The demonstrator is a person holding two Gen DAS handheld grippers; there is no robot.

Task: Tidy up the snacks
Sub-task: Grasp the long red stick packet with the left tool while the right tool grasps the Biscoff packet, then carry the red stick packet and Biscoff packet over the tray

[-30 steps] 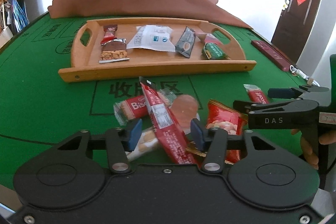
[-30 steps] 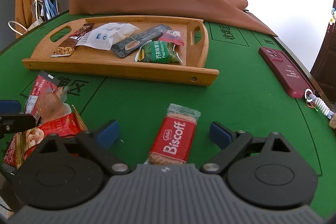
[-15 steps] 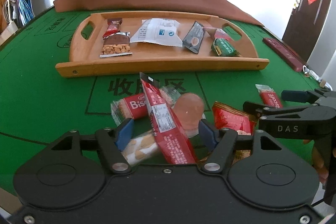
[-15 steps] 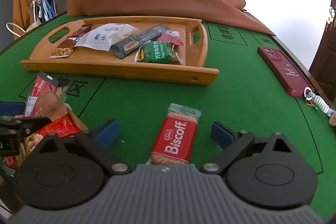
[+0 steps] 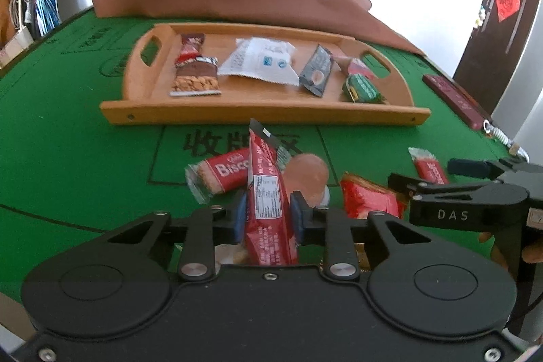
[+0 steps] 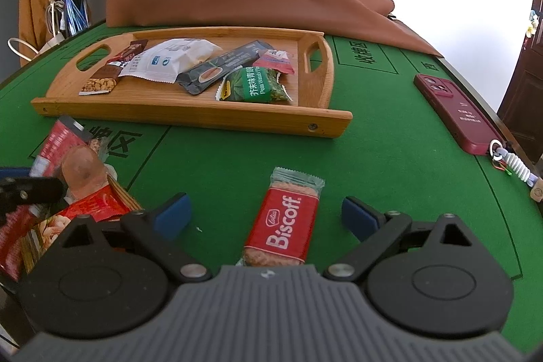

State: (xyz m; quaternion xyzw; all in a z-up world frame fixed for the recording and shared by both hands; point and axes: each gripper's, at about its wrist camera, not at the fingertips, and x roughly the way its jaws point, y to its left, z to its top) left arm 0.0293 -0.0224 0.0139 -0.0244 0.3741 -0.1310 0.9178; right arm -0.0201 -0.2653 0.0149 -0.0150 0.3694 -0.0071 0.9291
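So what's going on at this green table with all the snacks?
A person is sorting snacks into a wooden tray with a hand-held gripper in each hand. The left hand-held gripper is closing on a long red snack packet from the loose pile, its pads against the packet's sides. The right hand-held gripper is open, with a Biscoff biscuit lying on the table between its fingers, not yet grasped. Several snacks are already in the tray.
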